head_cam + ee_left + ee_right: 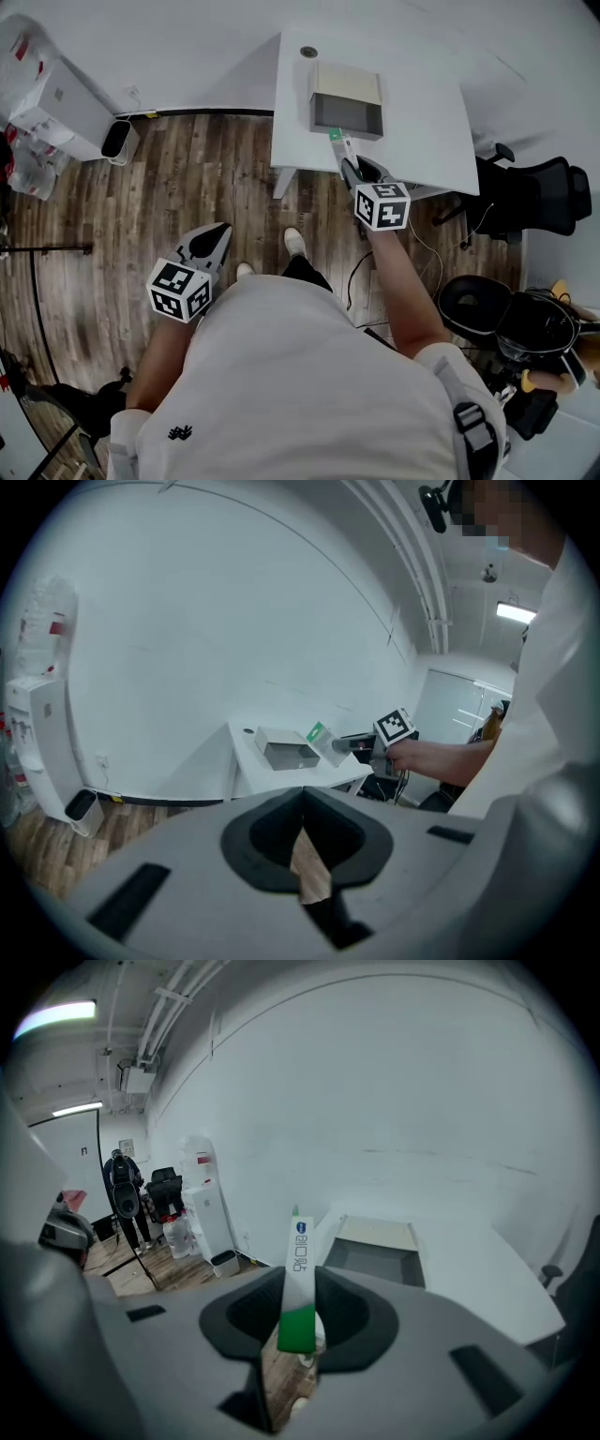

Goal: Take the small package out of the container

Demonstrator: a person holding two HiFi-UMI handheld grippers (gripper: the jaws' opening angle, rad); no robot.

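Observation:
A grey open container (347, 111) stands on the white table (422, 122). My right gripper (345, 161) hovers over the table's front edge, just in front of the container. It is shut on a small white-and-green package (336, 141), which sticks up out of the jaws (298, 1269). Past the package, the right gripper view shows the container (380, 1251). My left gripper (221, 232) hangs low over the wooden floor, left of the table, shut with nothing in it. From the left gripper view, the container (286, 752) and the held package (321, 738) are far off.
A black office chair (530, 197) stands right of the table. A white appliance (61, 103) and a small bin (117, 139) are at the far left wall. A small round item (308, 52) lies at the table's back. A person (124, 1204) stands far off.

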